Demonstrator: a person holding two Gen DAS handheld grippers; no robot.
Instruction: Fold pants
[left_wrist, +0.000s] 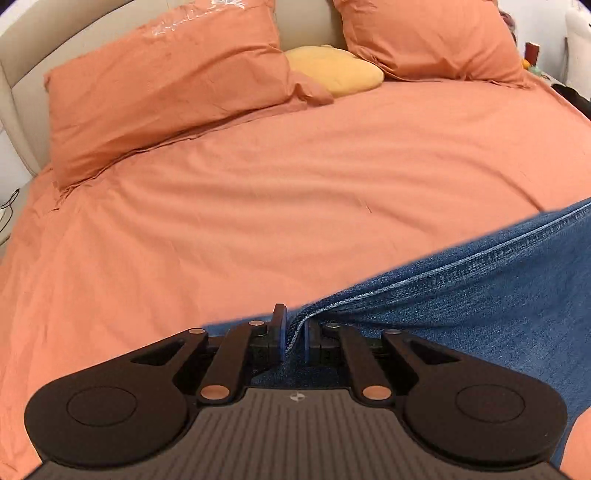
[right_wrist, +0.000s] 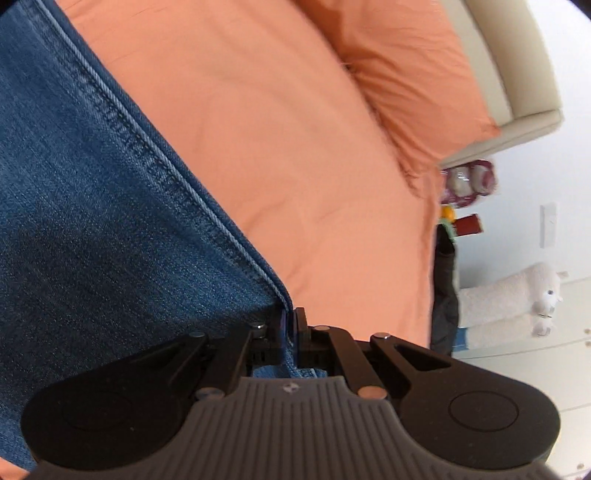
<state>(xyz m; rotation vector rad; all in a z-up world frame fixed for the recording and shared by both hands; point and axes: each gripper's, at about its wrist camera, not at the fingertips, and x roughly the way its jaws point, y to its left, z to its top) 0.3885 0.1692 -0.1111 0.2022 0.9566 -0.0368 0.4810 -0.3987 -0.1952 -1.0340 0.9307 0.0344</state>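
Gripping blue denim pants (left_wrist: 461, 295) at both ends: left tool (left_wrist: 293, 332) nearly closed, black fingers (left_wrist: 277, 325) pinching a thick stitched seam edge; right tool (right_wrist: 291, 332) likewise closed on the seam, cloth bunched between the pads. Pants woven denim, mid-blue, faded grain, double-stitched raised seam running diagonally; in the left view they stretch from the tool toward the right edge of the bed (left_wrist: 258, 184); in the right view they (right_wrist: 92, 203) fill the left half of the frame. Cannot tell if the cloth rests on the bed or hangs just above it.

Bed covered in an orange cotton sheet, soft wrinkles, matte. At the head edge two orange pillows (left_wrist: 166, 92), the left one with pale embroidery, and a rounded yellow cushion (left_wrist: 336, 68) between them. Padded beige headboard (left_wrist: 22, 74) behind, curved corner. Right view is tilted: beige headboard corner (right_wrist: 517, 92), white wall (right_wrist: 546, 177), white plush animal (right_wrist: 517, 295) beyond the bed's side edge, small red box (right_wrist: 469, 224) and blurred clutter near it.
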